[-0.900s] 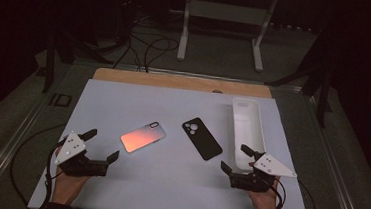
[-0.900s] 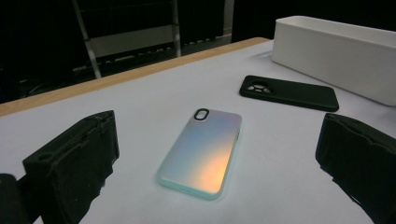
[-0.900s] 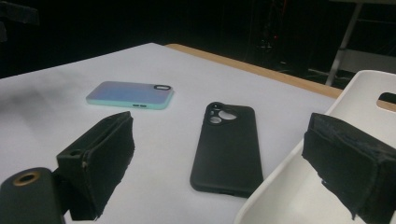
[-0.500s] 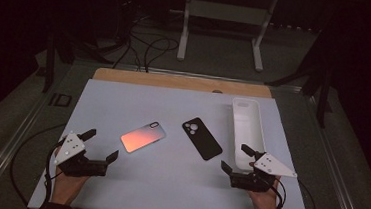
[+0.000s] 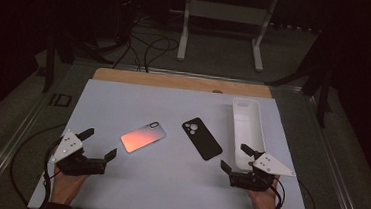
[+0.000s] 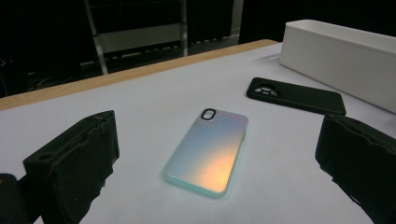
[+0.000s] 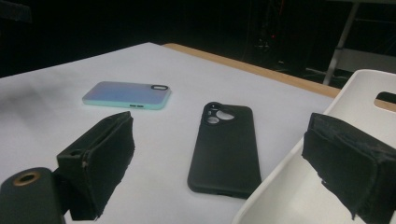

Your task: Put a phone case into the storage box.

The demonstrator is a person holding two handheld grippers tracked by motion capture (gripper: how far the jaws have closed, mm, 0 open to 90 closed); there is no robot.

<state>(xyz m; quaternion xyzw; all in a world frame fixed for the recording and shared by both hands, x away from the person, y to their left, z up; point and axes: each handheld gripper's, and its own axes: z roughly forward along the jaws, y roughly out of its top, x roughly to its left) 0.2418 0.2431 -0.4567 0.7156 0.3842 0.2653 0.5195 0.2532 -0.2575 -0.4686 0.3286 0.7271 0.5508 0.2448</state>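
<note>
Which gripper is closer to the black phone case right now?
Right. The right gripper sits just beyond the near end of the black phone case, beside the white tray. The left gripper is farther off, past the iridescent phone case.

Iridescent phone case (image 6: 210,151): showing a smooth, pearly sheen. Black phone case (image 7: 225,147): looking matt, rubbery. White tray (image 5: 247,132): appearing smooth plastic. Table (image 5: 167,188): presenting a matt white sheet, with wood lining its far edge.

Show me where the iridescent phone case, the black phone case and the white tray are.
iridescent phone case (image 6: 208,151), left gripper view, middle of its back.
black phone case (image 7: 226,149), right gripper view, middle of its back.
white tray (image 5: 246,125), high view, its floor.
</note>
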